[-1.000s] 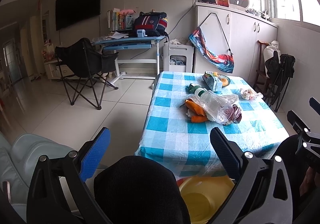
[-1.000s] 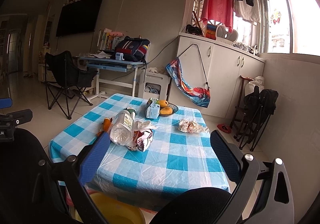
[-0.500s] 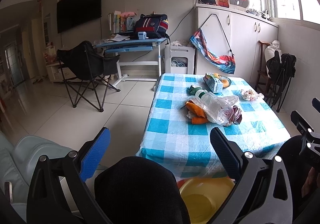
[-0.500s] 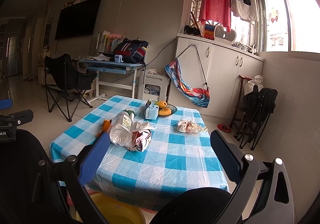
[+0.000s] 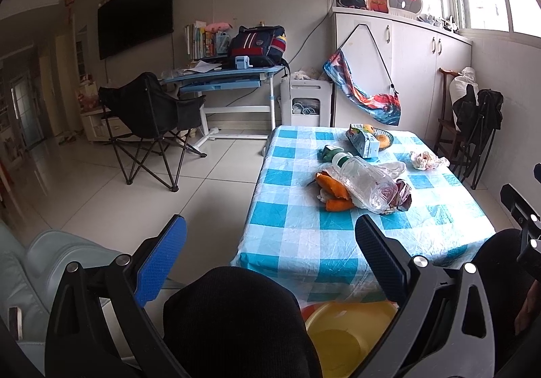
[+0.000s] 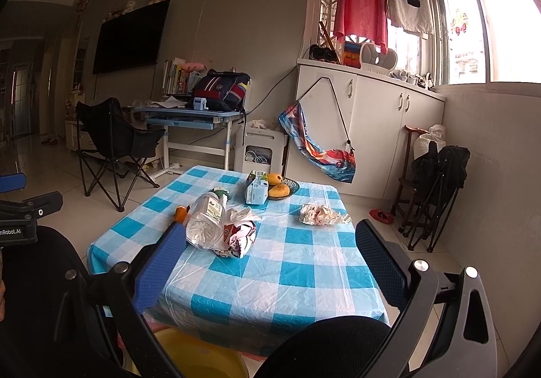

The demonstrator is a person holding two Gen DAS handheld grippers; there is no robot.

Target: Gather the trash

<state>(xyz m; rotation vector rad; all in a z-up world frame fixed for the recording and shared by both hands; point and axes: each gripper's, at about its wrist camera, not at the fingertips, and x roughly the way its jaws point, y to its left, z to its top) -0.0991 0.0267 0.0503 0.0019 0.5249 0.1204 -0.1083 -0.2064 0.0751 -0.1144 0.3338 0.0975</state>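
Trash: a clear plastic bottle [image 6: 205, 219], snack wrapper [image 6: 240, 237] and crumpled tissue [image 6: 319, 214] lie mid-table on the checked cloth [image 6: 297, 273]. Left gripper [image 5: 270, 258] and right gripper [image 6: 270, 258], fingers spread and empty, hover level off the near edge; yellow basin [image 5: 341, 330] at 6 o'clock below.

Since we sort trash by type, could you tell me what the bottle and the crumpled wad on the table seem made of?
The bottle looks like clear thin plastic: see-through, glossy, dented. The crumpled wad seems to be matte white tissue or paper with pinkish marks, though it could be thin wrapper.
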